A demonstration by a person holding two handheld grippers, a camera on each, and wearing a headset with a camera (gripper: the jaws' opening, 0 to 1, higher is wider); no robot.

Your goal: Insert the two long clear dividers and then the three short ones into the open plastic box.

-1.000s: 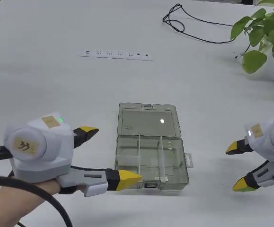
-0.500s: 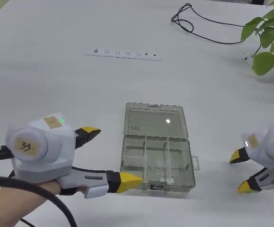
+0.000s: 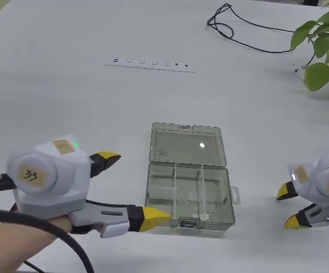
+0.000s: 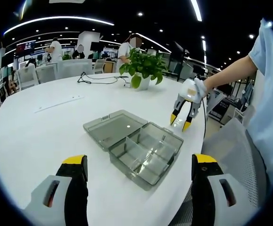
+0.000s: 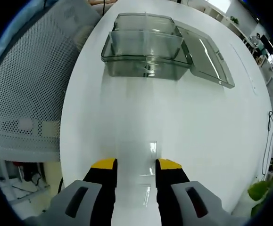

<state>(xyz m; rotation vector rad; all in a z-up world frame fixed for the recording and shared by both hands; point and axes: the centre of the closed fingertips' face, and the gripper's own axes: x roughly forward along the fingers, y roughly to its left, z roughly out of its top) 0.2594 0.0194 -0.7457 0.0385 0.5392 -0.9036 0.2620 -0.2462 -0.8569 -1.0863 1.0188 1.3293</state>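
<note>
Bright, even overhead light fills the head view, and the white desk comes close to washing out. Shadows are soft and faint, with a pale one under the plastic box. One small white glint sits on the box lid. The left gripper view bends strongly toward its edges. Ceiling light strips glare there against a dark ceiling, and the left tongs look slightly soft up close. In the right gripper view the glossy desk mirrors a light patch just ahead of the right tongs, and the desk's edge bows hard.
</note>
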